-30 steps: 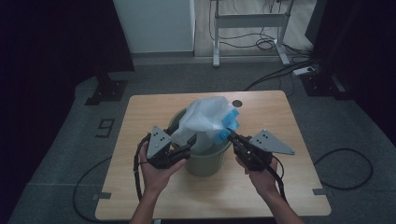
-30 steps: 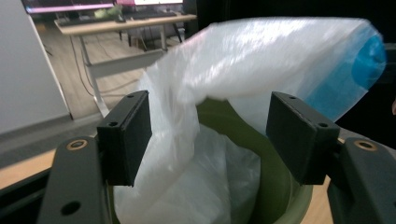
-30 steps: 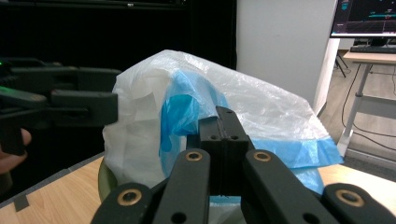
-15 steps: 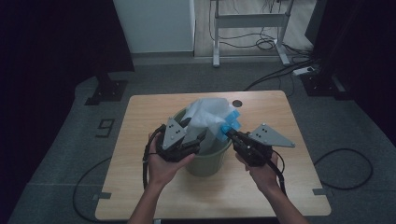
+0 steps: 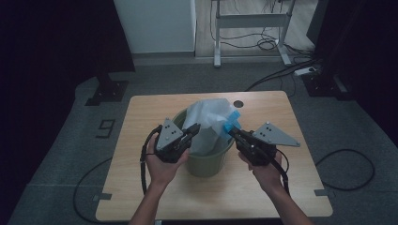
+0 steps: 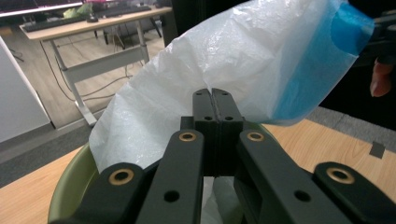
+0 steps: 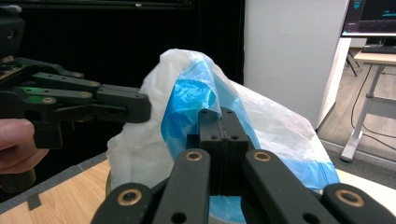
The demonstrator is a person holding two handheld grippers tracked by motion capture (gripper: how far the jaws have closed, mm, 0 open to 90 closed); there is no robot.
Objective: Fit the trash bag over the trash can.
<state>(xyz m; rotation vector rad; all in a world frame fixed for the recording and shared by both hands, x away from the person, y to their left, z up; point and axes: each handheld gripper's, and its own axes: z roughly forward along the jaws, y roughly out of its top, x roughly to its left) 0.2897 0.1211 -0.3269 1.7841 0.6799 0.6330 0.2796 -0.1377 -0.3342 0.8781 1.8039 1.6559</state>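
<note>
Hands are coming in over the near edge of the desk (image 5: 141, 197), each gripping a hand-held tool. Nearest the person, the left hand (image 5: 162, 166) is carrying the left gripper (image 5: 191, 132), whose jaws have just been closing; in the left gripper view they are standing pressed together with a fold of the white plastic bag (image 6: 196, 60) pinched between them. The right hand (image 5: 265, 172) is holding the right gripper (image 5: 233, 132), and its jaws are likewise clamped flat together, biting the blue-tinted edge of the same bag in the right gripper view. Between the two grippers, near the middle of the desk, the green bin (image 5: 206, 164) is standing upright, and the bag is sitting in its mouth, billowing up above the rim and being held on opposite sides. Just beyond the bin, toward the far edge of the desk, a round cable hole (image 5: 238, 103) is showing in the wood.
</note>
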